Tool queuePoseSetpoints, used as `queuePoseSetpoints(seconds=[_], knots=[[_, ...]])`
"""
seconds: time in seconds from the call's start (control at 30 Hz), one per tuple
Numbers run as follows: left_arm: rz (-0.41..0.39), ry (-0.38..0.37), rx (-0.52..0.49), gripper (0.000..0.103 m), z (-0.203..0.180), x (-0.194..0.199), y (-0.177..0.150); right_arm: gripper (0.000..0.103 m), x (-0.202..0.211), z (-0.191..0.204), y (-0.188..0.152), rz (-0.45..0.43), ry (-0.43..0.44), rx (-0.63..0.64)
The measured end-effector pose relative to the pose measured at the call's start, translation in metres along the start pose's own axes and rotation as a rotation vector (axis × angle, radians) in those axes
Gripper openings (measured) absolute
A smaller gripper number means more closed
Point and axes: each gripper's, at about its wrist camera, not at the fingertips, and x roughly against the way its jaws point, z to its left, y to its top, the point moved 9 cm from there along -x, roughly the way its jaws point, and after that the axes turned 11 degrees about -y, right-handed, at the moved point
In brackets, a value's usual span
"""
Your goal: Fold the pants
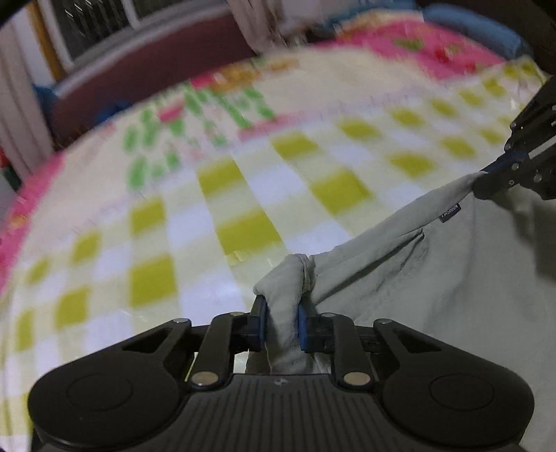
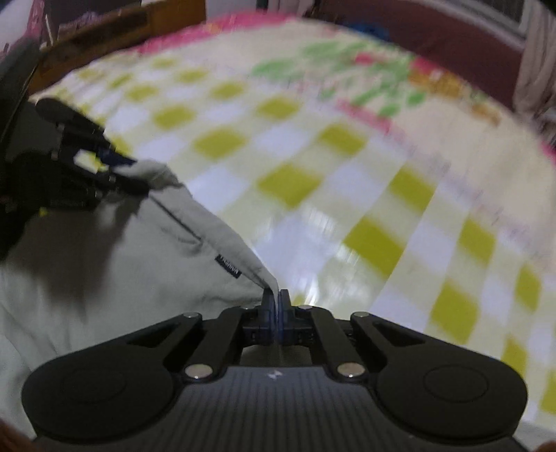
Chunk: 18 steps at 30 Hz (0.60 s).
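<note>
The pants (image 1: 434, 278) are pale grey-green with a small dark label near the waistband. My left gripper (image 1: 282, 313) is shut on a bunched corner of the waistband. My right gripper (image 2: 277, 306) is shut on the other end of the waistband, a thin edge pinched between its pads. The pants (image 2: 121, 278) hang between the two grippers above the bed, the top edge stretched taut. The right gripper shows in the left wrist view (image 1: 486, 180), and the left gripper shows in the right wrist view (image 2: 139, 180).
A bed cover (image 1: 243, 174) with yellow-green and white checks and a pink border lies below, blurred by motion. A dark red headboard (image 1: 156, 69) and a window stand behind it. A blue pillow (image 1: 479, 27) lies at the far right.
</note>
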Motion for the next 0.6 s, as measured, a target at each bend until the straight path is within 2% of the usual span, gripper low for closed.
queuePoseSetpoints(seconds=[0.13, 0.2, 0.27, 0.33, 0.43, 0.6], knots=[[-0.180, 0.043, 0.039, 0.034, -0.005, 0.074, -0.002, 0.002, 0.071, 0.012, 0.004, -0.148, -0.034, -0.015], [-0.256, 0.060, 0.065, 0.033, -0.013, 0.118, -0.019, 0.002, 0.114, 0.032, -0.012, -0.204, -0.060, 0.015], [-0.297, 0.071, 0.075, 0.032, -0.025, 0.155, -0.042, 0.002, 0.152, 0.057, -0.035, -0.250, -0.087, 0.062], [-0.310, 0.065, 0.103, 0.032, -0.039, 0.185, -0.075, 0.002, 0.182, 0.086, -0.062, -0.266, -0.080, 0.084], [-0.298, 0.053, 0.154, 0.031, -0.055, 0.207, -0.127, 0.002, 0.196, 0.124, -0.100, -0.224, -0.026, 0.065], [-0.214, 0.037, 0.268, 0.027, -0.067, 0.196, -0.195, 0.002, 0.162, 0.180, -0.156, -0.085, 0.028, 0.081]])
